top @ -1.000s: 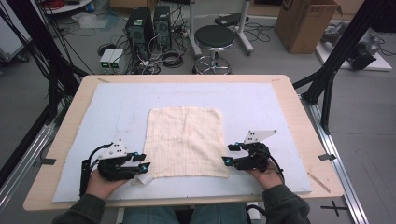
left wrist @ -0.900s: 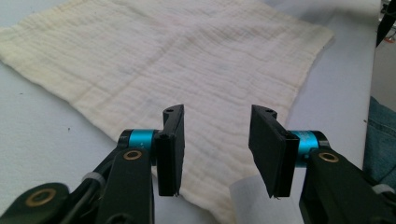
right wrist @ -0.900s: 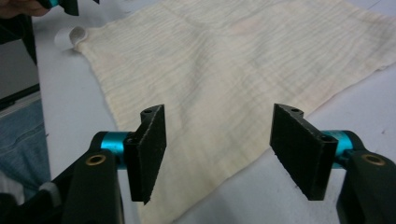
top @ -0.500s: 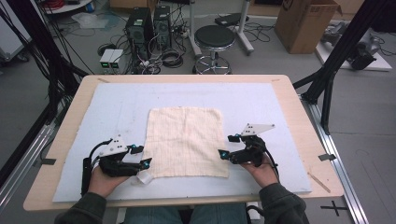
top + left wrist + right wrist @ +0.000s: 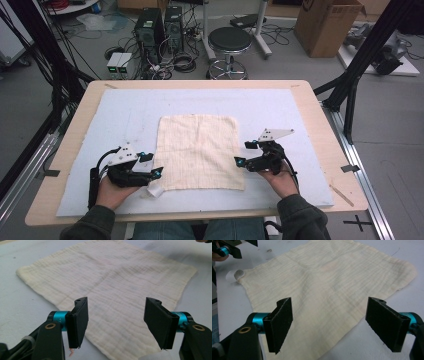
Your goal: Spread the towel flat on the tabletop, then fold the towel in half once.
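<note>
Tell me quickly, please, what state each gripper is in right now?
Left gripper: open, jaws just widened, holding nothing, at the cloth edge.
Right gripper: open, just widened, holding nothing.

Wooden table with a pale mat and one cloth spread flat

The light wooden table (image 5: 320, 125) carries a pale blue-white mat (image 5: 125, 115) that covers most of its top, leaving a bare wooden border all round; a cream cloth (image 5: 198, 150) lies flat on the mat, just toward 6 o'clock of its middle; a small white tag (image 5: 154, 190) sticks out at the cloth's 7 o'clock corner; the weave shows faint grid lines.
</note>
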`<control>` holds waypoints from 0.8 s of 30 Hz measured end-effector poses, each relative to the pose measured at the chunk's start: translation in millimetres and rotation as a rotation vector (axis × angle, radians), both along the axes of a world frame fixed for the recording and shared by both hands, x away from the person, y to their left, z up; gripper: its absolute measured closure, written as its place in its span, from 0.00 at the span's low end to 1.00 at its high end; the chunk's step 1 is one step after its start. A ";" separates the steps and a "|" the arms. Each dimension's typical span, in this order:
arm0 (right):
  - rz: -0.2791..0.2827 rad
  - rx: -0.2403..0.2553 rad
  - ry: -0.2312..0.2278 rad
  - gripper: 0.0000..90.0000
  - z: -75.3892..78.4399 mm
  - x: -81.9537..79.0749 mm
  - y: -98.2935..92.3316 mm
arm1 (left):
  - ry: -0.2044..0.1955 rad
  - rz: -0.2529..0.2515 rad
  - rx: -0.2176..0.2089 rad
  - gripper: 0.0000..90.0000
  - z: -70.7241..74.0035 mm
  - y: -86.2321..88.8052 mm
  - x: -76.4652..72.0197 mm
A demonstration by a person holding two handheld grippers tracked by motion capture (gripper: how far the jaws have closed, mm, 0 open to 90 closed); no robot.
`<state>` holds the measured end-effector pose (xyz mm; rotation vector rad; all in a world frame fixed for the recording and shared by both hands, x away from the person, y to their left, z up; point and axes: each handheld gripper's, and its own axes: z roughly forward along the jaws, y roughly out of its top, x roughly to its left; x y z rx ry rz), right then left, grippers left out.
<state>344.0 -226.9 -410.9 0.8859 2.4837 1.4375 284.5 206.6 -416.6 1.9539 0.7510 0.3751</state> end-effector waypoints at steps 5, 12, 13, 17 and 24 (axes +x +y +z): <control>0.010 -0.009 -0.004 0.24 0.3 0.8 3.4 | 0.005 0.002 0.002 0.40 -0.4 -0.7 0.4; 0.029 -0.023 0.008 0.24 0.0 2.0 10.5 | 0.003 0.011 0.000 0.39 -0.1 0.8 1.9; 0.034 -0.025 0.002 0.24 0.1 2.9 11.2 | 0.004 0.013 -0.004 0.39 0.0 0.9 2.5; 0.041 -0.023 0.012 0.24 1.2 4.9 14.6 | 0.004 0.023 -0.013 0.39 2.4 2.3 4.8; 0.034 -0.021 0.025 0.24 3.6 17.5 14.8 | 0.044 0.030 -0.008 0.39 8.1 2.7 16.3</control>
